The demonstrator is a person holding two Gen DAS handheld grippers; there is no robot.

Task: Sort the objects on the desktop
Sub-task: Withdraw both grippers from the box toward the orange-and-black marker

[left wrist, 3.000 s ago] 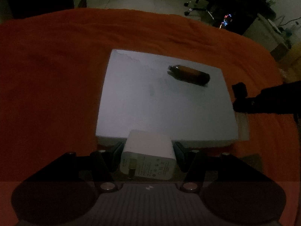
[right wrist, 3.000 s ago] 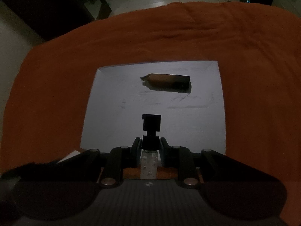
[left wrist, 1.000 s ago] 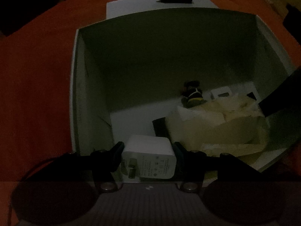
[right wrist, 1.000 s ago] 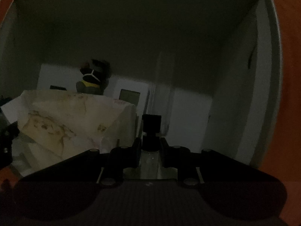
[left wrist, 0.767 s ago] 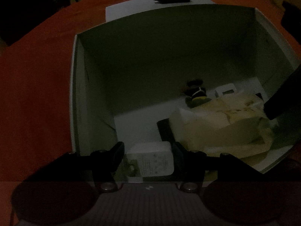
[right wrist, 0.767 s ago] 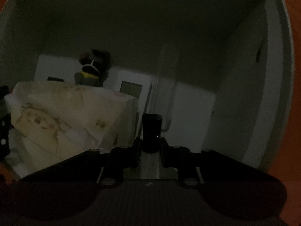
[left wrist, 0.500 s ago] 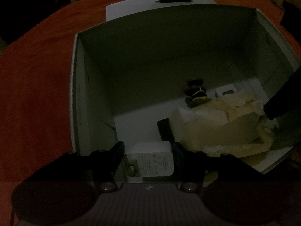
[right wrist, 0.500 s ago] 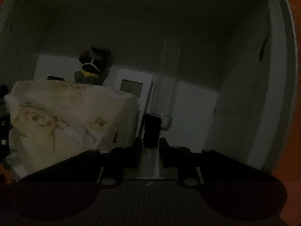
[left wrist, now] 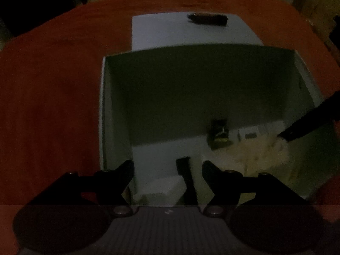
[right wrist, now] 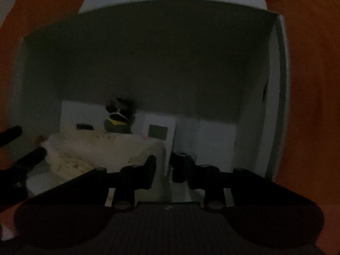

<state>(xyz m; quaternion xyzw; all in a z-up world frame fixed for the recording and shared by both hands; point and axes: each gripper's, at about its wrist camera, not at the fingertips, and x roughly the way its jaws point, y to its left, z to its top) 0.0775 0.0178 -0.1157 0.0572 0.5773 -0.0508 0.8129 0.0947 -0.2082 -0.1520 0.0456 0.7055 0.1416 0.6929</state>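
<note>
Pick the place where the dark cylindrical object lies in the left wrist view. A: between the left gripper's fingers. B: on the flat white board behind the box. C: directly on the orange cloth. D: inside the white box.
B: the dark cylindrical object lies on the flat white board, beyond the far wall of the white box.

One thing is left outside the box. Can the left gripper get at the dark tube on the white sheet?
Probably yes. The left gripper is opening and holds nothing, and the tube lies bare on the sheet. The gripper must first clear the box's far wall.
</note>
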